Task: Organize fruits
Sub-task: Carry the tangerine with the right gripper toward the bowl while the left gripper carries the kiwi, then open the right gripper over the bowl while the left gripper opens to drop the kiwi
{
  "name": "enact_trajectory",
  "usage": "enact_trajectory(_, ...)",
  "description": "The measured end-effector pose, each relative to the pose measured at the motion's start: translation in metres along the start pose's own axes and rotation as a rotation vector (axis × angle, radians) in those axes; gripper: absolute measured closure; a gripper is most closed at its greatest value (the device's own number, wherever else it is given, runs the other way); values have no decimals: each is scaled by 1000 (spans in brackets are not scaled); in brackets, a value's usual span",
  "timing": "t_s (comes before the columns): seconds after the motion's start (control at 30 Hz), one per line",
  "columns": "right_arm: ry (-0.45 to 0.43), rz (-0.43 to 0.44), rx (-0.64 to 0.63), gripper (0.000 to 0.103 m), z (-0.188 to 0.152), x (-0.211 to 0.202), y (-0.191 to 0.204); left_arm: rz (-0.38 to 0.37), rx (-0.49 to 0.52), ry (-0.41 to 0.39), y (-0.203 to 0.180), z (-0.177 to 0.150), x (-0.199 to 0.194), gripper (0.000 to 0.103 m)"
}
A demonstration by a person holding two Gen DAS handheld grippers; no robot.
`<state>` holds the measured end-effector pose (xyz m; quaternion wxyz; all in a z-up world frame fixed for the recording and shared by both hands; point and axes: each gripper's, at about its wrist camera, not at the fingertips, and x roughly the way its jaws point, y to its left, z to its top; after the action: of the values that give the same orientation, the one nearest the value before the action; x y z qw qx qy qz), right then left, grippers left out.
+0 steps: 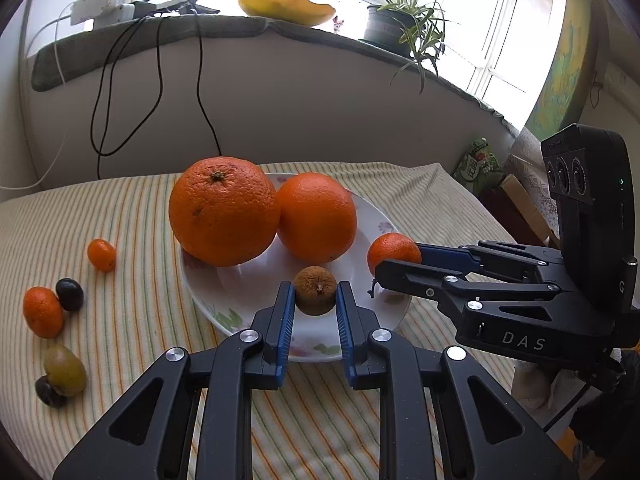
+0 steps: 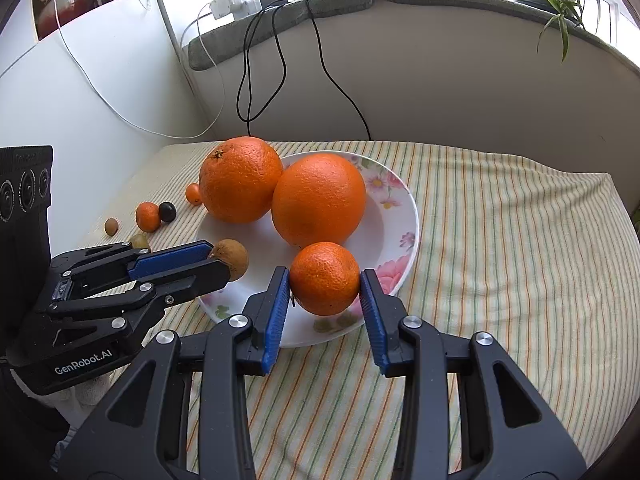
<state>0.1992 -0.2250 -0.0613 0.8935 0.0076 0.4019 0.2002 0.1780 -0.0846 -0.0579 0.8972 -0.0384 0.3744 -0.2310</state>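
A white flowered plate point(image 1: 240, 312) point(image 2: 400, 216) holds two big oranges point(image 1: 224, 212) point(image 1: 317, 218) point(image 2: 240, 180) point(image 2: 319, 199). My left gripper point(image 1: 316, 300) point(image 2: 224, 258) is shut on a small brown round fruit point(image 1: 315, 290) point(image 2: 234, 259) over the plate's near part. My right gripper point(image 2: 325, 284) point(image 1: 394, 262) is shut on a small mandarin point(image 2: 325, 278) point(image 1: 392, 250) over the plate's right rim. Loose on the striped cloth at the left lie a kumquat point(image 1: 101, 255), a mandarin point(image 1: 43, 312), dark fruits point(image 1: 69, 294) point(image 1: 49, 392) and a green one point(image 1: 65, 370).
The striped cloth point(image 2: 500, 240) covers the table. Behind it is a curved wall ledge point(image 1: 256, 26) with cables point(image 1: 200, 80), a power strip point(image 1: 102, 6), a yellow bowl point(image 1: 286, 6) and a potted plant point(image 1: 404, 24). Boxes and a green packet point(image 1: 478, 164) stand at the right.
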Motion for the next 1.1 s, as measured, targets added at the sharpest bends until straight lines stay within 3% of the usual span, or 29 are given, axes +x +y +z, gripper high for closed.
enact_trajectory(0.7,8,-16,-7,64,1,6,-2,11,26,17,-5,0,4,83)
enact_trajectory(0.77,1,-25,-5,58,1,4,-4,14,30,20,-4,-1,4,80)
enact_trajectory(0.83,-18,-33,-2,42,2,0,-5,17,30,21,-3,-2,3,78)
enact_trajectory(1.1,-42,-48,1,34,3,-10,-2,25,17,17,3,-6,-5,78)
